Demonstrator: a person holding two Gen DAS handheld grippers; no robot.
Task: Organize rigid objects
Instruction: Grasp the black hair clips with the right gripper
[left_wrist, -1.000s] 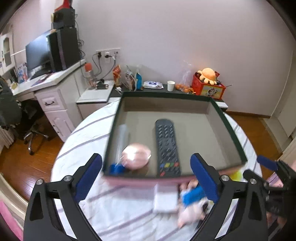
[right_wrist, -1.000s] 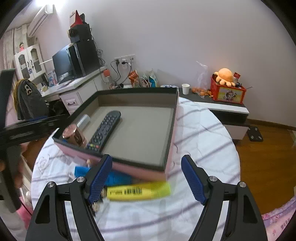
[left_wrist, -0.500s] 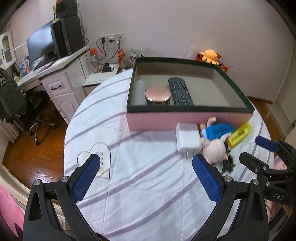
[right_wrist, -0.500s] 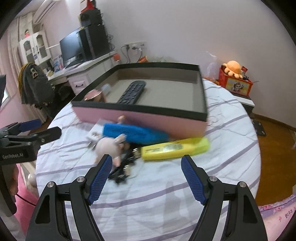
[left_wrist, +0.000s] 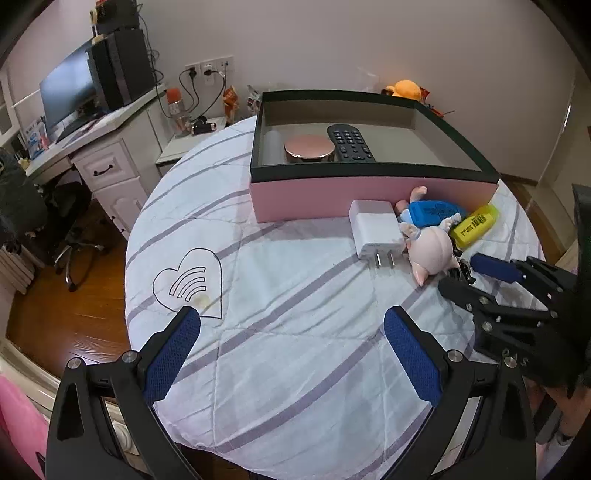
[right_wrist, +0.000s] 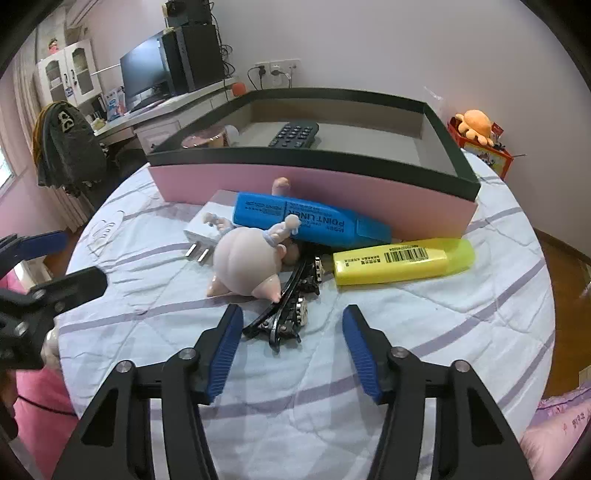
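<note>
Right gripper (right_wrist: 291, 332) hovered over black hair clips (right_wrist: 290, 314), jaws closing, pads not yet touching. Left gripper (left_wrist: 291, 339) jaws wide apart, nothing between. Pig toy (right_wrist: 247, 266), 2 highlighters and charger (left_wrist: 375, 229) against pink box (left_wrist: 314, 195).

A black monitor (left_wrist: 70, 92) stands on a white desk (left_wrist: 99, 147) at ten o'clock, an office chair (left_wrist: 70, 236) just beside it. At one o'clock, an orange plush octopus (right_wrist: 476, 123) tops a red box (right_wrist: 487, 155).
</note>
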